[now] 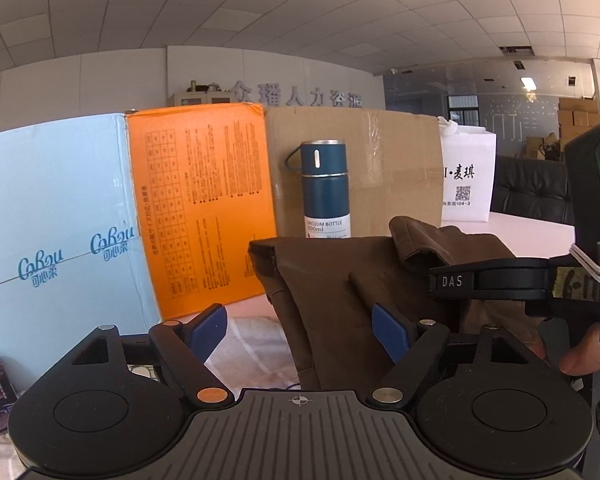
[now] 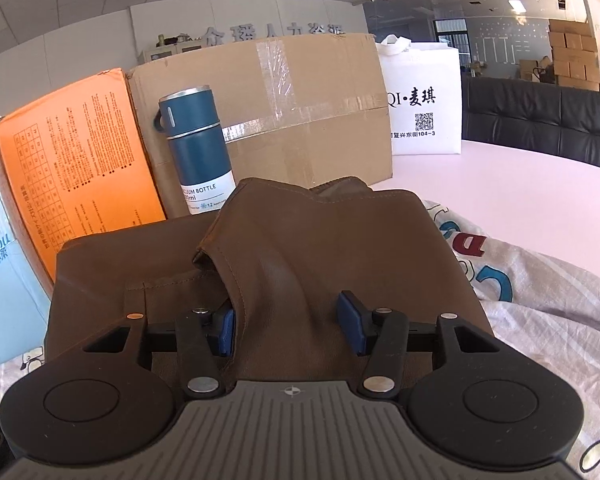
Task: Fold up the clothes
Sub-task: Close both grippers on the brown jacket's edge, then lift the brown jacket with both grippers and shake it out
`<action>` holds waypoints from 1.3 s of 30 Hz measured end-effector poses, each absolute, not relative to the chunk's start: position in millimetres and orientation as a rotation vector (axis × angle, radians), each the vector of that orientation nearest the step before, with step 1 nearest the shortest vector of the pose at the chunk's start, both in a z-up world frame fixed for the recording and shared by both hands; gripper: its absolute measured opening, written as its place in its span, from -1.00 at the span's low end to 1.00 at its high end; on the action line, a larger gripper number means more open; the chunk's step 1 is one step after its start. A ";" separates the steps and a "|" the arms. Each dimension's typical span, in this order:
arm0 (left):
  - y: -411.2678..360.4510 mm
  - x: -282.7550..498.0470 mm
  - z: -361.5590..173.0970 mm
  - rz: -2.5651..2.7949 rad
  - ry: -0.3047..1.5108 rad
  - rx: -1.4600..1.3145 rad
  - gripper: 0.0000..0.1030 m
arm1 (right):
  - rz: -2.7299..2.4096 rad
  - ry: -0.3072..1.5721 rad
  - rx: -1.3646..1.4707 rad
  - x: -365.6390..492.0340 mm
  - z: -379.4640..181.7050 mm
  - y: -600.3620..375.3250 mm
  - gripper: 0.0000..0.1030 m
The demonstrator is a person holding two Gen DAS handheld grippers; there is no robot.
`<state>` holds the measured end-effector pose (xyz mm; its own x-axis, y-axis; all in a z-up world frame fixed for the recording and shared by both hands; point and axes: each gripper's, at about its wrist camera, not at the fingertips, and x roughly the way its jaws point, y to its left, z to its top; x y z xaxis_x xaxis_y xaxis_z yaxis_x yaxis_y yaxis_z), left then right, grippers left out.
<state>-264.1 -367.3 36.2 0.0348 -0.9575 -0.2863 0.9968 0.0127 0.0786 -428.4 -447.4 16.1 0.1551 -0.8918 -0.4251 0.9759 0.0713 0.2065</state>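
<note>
Brown garment (image 2: pixel 308 248) between parted fingers (image 2: pixel 350 322)

Forward passage is blocked by a row standing along the far side of the brown garment (image 2: pixel 268 264): light blue box (image 1: pixel 56 216), orange box (image 2: pixel 76 172), cardboard box (image 2: pixel 300 112), white bag (image 2: pixel 422 100). A vacuum bottle (image 2: pixel 198 148) stands upright just behind the garment. The pink tabletop (image 2: pixel 512 200) to the right lies open.

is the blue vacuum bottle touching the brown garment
Cannot tell. In the right wrist view the brown garment overlaps the base of the vacuum bottle, hiding any contact or gap; the left wrist view hides it too.
</note>
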 end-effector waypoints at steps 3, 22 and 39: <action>-388.9 -257.0 37.9 -1.570 0.161 0.297 0.48 | -1.406 0.161 0.498 -439.2 12.4 -447.4 -0.53; -436.5 -251.3 33.9 -1.752 0.320 0.157 -0.89 | -1.446 -0.003 0.523 -472.4 4.8 -436.3 -0.86; -280.0 -249.1 79.3 -1.713 0.041 -0.113 -0.95 | -1.286 -0.407 0.340 -546.6 79.2 -313.3 -0.90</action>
<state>-249.1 -280.0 79.3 -0.1412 -0.9886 0.0520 0.9850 -0.1456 -0.0921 -546.6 -313.3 79.2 0.2279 -0.9683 0.1017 0.8509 0.2489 0.4626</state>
